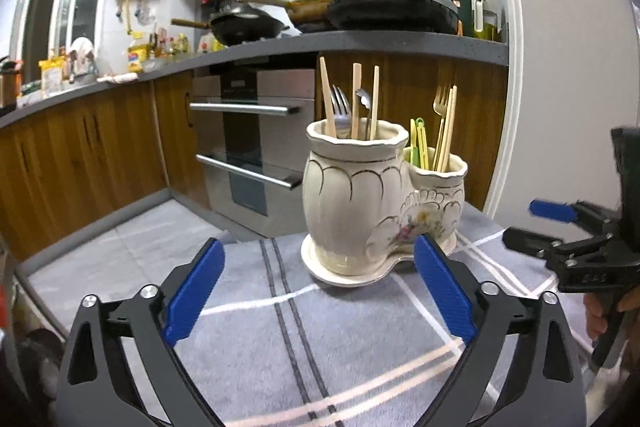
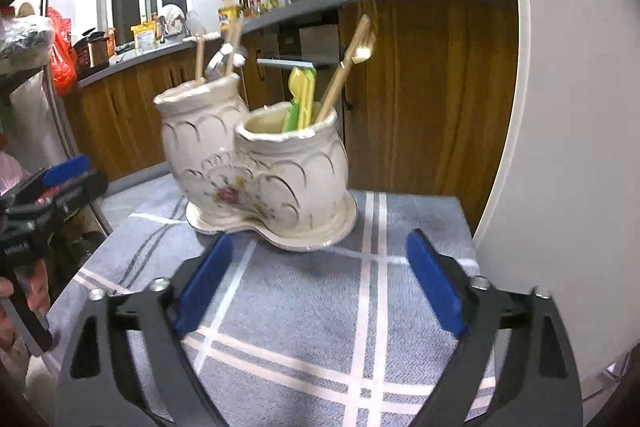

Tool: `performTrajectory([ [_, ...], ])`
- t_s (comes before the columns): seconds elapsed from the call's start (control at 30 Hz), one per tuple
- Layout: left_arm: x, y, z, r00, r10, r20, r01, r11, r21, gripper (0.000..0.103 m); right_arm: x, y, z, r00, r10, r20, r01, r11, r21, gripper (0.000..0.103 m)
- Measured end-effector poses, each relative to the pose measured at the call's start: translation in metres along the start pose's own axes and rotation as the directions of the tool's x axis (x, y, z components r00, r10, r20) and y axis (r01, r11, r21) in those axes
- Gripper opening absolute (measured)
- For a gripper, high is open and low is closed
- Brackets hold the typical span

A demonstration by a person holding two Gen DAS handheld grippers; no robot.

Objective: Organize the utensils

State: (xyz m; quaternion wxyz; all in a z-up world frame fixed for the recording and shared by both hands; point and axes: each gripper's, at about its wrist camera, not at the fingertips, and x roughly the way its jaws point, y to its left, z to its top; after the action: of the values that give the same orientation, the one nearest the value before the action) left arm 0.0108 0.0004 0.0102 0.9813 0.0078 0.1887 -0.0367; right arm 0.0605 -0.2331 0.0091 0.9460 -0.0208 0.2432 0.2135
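both tongs, left point(image 1: 320, 291) and right point(image 2: 320, 283), gape wide and empty low in frame. ceramic holder point(image 1: 372, 195) at centre already carries chopsticks point(image 1: 374, 103) and forks. sorting looks near done; next needs a loose utensil, none visible.

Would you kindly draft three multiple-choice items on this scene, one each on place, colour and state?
1. Where are the yellow-green plastic utensils?
A. taller pot
B. shorter pot
C. on the cloth

2. What colour are the pads on the left gripper?
A. red
B. blue
C. white

3. How do the jaws of the right gripper stand?
A. wide open, empty
B. shut on a fork
C. shut on chopsticks

Answers: 1 B, they rise from the shorter pot of the cream ceramic double-pot holder; 2 B, the pads are blue; 3 A, only grey striped cloth shows between them.
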Motion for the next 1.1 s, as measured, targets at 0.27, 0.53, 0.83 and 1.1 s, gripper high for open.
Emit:
performTrajectory([
  [0.27, -0.017, -0.002, -0.007, 0.996, 0.02, 0.085, -0.019, 1.0, -0.014, 0.098, -0.022, 0.022, 0.005, 0.989, -0.027, 0.146, 0.037, 0.997, -0.068, 0.097],
  [0.53, -0.023, -0.01, -0.015, 0.992, 0.028, 0.124, -0.03, 0.999, 0.012, 0.098, -0.029, 0.018, -0.006, 0.978, -0.024, 0.207, 0.027, 1.0, -0.01, 0.097],
  [0.83, -0.027, -0.012, -0.016, 0.99, 0.035, 0.133, -0.036, 0.999, 0.008, 0.098, -0.024, 0.023, -0.009, 0.978, -0.047, 0.203, 0.055, 0.998, -0.039, 0.097],
  [1.1, -0.024, -0.01, -0.016, 0.991, 0.051, 0.12, -0.051, 0.999, 0.0, 0.098, -0.021, 0.02, -0.009, 0.979, -0.056, 0.195, 0.062, 0.998, -0.025, 0.097],
])
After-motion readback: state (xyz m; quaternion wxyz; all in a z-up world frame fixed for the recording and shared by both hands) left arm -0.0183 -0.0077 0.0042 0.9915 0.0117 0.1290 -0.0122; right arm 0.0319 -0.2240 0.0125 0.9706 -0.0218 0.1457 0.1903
